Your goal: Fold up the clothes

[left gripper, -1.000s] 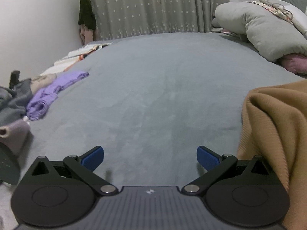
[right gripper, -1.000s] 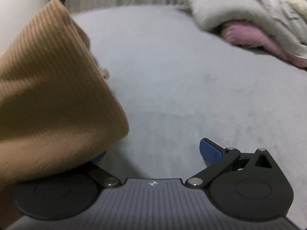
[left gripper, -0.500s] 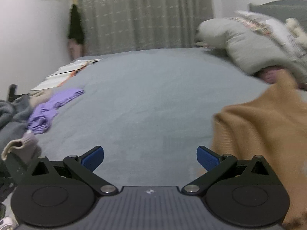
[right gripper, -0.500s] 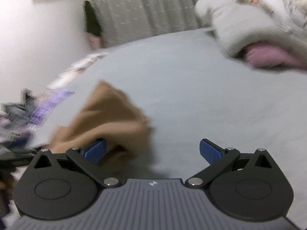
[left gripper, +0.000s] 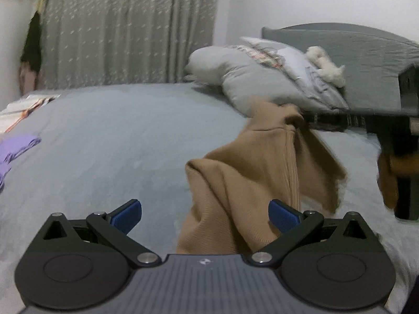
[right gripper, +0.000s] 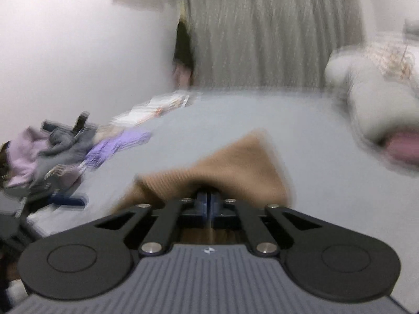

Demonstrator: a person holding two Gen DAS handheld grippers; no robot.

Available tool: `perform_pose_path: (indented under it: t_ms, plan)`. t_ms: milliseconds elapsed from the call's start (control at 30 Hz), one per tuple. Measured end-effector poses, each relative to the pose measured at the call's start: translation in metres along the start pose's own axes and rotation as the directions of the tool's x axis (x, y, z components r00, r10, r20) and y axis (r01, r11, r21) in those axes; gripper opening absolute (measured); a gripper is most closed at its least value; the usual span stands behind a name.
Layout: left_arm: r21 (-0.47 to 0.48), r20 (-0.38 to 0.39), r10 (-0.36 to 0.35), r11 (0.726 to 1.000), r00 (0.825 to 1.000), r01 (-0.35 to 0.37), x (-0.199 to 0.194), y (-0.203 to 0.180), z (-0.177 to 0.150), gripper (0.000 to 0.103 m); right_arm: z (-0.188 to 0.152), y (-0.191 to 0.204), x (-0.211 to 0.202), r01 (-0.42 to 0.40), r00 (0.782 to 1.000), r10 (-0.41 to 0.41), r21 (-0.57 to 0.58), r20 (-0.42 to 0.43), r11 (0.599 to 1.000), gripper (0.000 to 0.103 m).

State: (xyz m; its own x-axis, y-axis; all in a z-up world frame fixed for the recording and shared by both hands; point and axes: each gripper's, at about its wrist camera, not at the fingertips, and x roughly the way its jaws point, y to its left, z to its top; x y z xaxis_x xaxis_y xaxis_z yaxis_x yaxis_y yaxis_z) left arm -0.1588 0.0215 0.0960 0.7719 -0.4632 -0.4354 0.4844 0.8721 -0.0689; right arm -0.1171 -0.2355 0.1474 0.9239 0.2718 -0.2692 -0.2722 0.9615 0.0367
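Right gripper (right gripper: 208,204) closest, blue pads pinched together on edge of tan ribbed garment (right gripper: 222,167). Cloth hangs lifted above grey bedspread (left gripper: 117,141). Left gripper (left gripper: 204,213) spread wide, garment (left gripper: 251,172) drooping between its fingers, pads not pressing it. Further left, purple clothing (right gripper: 117,144) by heaped clothes. Beyond: pillows (left gripper: 251,78), curtain (left gripper: 131,26).

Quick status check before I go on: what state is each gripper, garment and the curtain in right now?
Right gripper: shut on tan garment.
Left gripper: open, holding nothing.
Tan garment: unfolded, lifted at one end, hanging crumpled.
Purple garment: crumpled on bed.
Curtain: drawn closed.
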Motion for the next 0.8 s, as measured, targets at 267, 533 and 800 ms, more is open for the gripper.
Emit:
perform_pose_path:
  t_ms: [267,533,800]
  plan:
    - [0.233,0.054,-0.105,0.968,0.993,0.089,0.009,-0.059,-0.007,0.103,0.008,-0.029,0.002,0.041,0.998,-0.042,-0.030,-0.043,0.999,0.003]
    - [0.567,-0.016,-0.044,0.822,0.999,0.045,0.063,-0.143,-0.037,0.103,-0.009,-0.084,0.010,0.146,0.981,-0.120,0.170,-0.150,0.975,0.048]
    - [0.753,-0.087,0.135,0.657,0.987,-0.023,0.131,-0.177,-0.039,0.078,-0.017,-0.105,-0.013,0.186,0.978,-0.157,0.233,-0.139,0.954,0.066]
